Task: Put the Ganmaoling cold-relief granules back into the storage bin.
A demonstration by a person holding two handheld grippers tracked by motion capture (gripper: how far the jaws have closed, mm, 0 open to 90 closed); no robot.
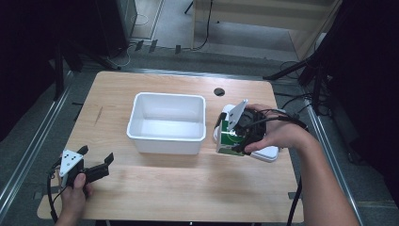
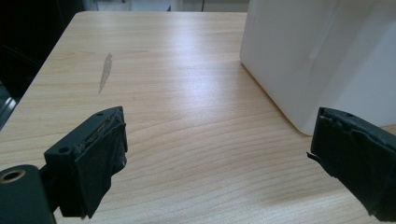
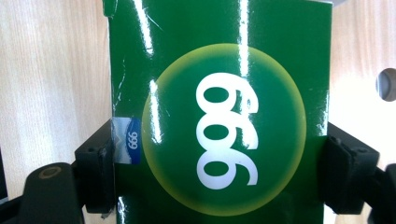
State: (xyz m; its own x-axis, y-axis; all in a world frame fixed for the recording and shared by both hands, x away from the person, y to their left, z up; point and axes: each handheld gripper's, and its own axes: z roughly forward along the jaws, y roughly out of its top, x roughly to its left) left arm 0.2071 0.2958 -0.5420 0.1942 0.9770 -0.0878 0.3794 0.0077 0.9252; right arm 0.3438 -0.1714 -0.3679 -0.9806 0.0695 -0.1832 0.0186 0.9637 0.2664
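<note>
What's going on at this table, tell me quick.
A person works two handheld grippers at a wooden table. The right gripper is clamped on a green carton, one jaw on each side, just right of a white bin. A white lid-like piece lies under that hand. The left gripper is open near the front left corner, holding nothing. The bin looks empty.

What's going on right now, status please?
Right tool clamped on green carton. Left tool open, empty. White tub beside carton; nothing in the way.
</note>
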